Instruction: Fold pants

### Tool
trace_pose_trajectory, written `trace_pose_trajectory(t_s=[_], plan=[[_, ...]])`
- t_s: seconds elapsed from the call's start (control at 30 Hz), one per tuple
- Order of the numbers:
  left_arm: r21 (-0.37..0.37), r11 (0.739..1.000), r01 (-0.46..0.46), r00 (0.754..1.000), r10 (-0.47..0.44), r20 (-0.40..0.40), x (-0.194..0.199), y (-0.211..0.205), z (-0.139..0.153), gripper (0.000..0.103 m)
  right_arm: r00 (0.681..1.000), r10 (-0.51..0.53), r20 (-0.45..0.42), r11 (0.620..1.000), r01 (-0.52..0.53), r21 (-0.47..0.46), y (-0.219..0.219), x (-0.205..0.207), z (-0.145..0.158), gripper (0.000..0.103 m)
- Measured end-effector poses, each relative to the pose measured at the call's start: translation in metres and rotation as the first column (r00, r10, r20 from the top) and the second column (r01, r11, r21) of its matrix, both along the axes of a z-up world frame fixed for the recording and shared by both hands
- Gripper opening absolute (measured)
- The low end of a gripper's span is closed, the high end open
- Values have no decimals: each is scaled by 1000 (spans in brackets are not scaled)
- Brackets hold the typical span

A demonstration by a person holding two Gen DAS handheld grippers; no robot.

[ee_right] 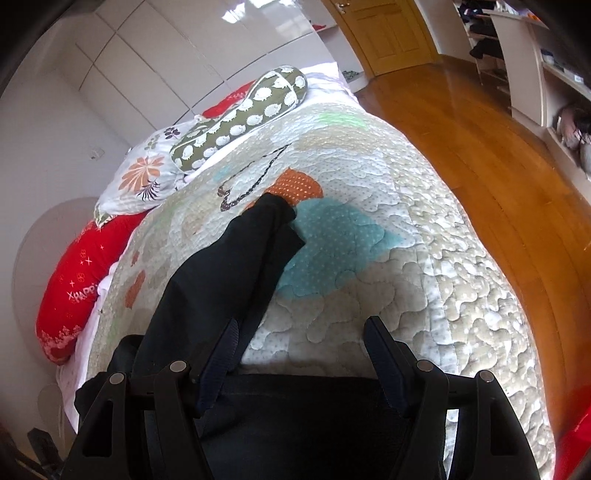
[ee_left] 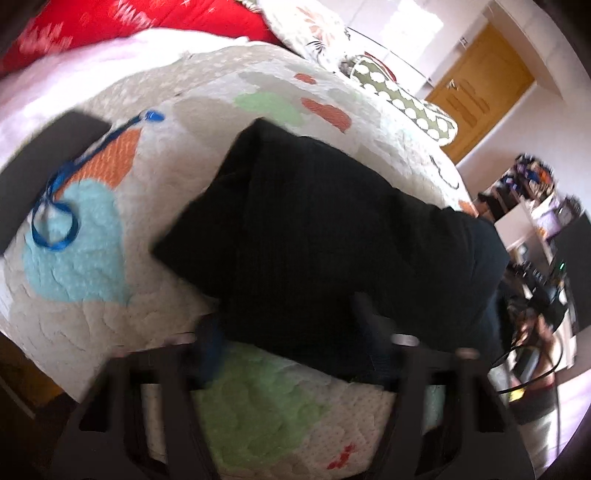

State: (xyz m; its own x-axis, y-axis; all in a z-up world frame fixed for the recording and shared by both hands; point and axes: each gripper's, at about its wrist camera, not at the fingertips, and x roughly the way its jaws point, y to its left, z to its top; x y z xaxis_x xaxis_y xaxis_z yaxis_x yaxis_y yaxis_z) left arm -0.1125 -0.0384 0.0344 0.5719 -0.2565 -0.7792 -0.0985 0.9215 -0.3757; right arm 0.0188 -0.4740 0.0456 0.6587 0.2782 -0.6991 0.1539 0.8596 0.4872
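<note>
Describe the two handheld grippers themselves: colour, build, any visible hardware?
Both are black plastic. The right gripper has angular linkage arms with round silver pivot pins and dark navy ribbed pads on its fingers. The left gripper looks the same, though blurred. No cables, sleeves or markings show.

Pants (ee_right: pixel 221 280): plain black, centre of frame. Quilt (ee_right: pixel 424 258): cream-beige, dotted, with patches of teal, orange, pale green. Bolster (ee_right: pixel 240 122), upper centre: olive green with white cloud-like shapes. Pillow (ee_right: pixel 144 177), left of centre: white, orange and dark flowers. Red cushion (ee_right: pixel 70 288), left edge: white marks. Ribbon (ee_left: pixel 55 206), left side: blue. Floor (ee_right: pixel 480 147) and door (ee_right: pixel 384 33): honey-brown wood.
</note>
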Motion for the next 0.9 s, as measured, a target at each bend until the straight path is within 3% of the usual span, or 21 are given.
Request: trace_pose_trajectory(t_s=[0.2,0.3,0.33,0.4,0.43,0.53,0.63,0.73,0.83,0.9], plan=[[-28,998,60,996,-58,61,4,-2,39,32,1000,-3,-5,1000,3,-20,2,18,3,68],[-43,997,66,995,-63,73,23,4,51,31,992,-41,-120,990,24,-142,17,54,4,68],[-39,998,59,995,-56,80,33,8,53,31,993,-23,-119,988,5,-153,25,66,8,68],[-55,998,31,996,-27,81,48,18,54,31,996,87,-29,995,-88,-36,36,82,24,68],[-88,996,21,997,-14,74,54,24,54,31,995,95,-6,995,-95,0,36,83,29,68],[-121,993,13,997,-4,76,58,33,54,31,999,12,46,1000,-10,-26,25,63,41,68],[-116,993,36,998,-29,62,48,31,49,31,1000,2,-3,998,-2,-63,14,45,25,68],[-83,995,58,997,-54,51,34,26,43,31,998,-19,-68,1000,18,-15,1,43,-2,69],[-76,995,65,998,-63,30,19,28,36,31,1000,-21,-14,1000,21,-22,5,50,-6,71],[-89,994,68,998,-66,20,9,31,34,32,1000,-9,13,999,10,-47,11,59,-6,63]])
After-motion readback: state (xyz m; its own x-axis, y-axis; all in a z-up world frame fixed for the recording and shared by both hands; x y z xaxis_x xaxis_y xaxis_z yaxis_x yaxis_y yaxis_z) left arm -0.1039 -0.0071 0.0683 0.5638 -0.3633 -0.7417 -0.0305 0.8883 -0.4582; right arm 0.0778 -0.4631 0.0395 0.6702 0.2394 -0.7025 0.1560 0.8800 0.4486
